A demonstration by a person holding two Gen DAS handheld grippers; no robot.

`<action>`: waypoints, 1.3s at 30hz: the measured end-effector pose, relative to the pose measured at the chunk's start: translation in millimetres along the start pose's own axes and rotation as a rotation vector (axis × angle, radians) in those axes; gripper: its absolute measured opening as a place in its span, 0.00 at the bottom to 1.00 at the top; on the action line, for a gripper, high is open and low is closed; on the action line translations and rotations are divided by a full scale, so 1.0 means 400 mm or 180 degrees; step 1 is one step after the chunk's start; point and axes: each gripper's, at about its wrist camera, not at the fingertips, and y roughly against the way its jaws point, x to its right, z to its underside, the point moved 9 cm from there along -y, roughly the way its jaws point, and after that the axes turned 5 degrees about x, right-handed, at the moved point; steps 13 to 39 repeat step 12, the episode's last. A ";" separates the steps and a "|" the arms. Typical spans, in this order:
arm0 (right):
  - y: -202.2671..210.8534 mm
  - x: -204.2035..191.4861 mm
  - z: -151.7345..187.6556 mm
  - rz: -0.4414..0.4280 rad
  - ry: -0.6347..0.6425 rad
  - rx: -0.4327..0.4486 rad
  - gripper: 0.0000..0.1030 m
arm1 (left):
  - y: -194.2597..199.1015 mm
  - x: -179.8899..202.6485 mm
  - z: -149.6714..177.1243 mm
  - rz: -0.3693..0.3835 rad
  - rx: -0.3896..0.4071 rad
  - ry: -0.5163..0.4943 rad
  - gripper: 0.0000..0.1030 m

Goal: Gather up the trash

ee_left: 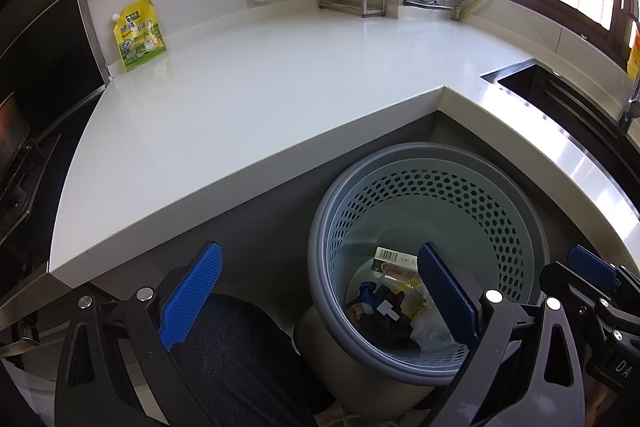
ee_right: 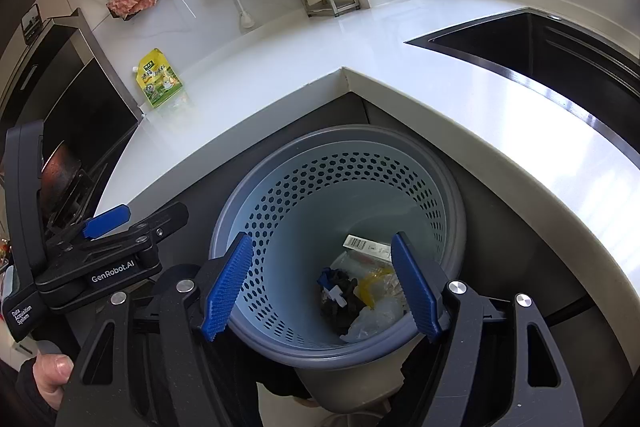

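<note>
A white L-shaped counter (ee_left: 248,99) wraps the corner, a dark sink (ee_right: 540,43) set into its right wing. Below the inner corner stands a perforated grey bin (ee_right: 340,187) holding the trash (ee_right: 352,299): wrappers, a barcoded box, dark scraps. A yellow pouch (ee_left: 140,35) stands upright on the counter against the back wall. Left gripper (ee_left: 320,299) and right gripper (ee_right: 324,287) hover over the bin, jaws apart and empty.

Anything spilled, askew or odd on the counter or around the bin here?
Nothing spilled or damaged. The one leftover is the yellow-green spouted pouch, upright against the wall on the white countertop. Trash lies inside the grey perforated bin; both the left gripper and right gripper are open, empty.
</note>
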 end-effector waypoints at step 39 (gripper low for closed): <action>0.000 -0.001 0.001 0.0002 -0.0002 0.0000 0.68 | -0.001 -0.001 0.002 0.0019 -0.0028 0.0021 0.93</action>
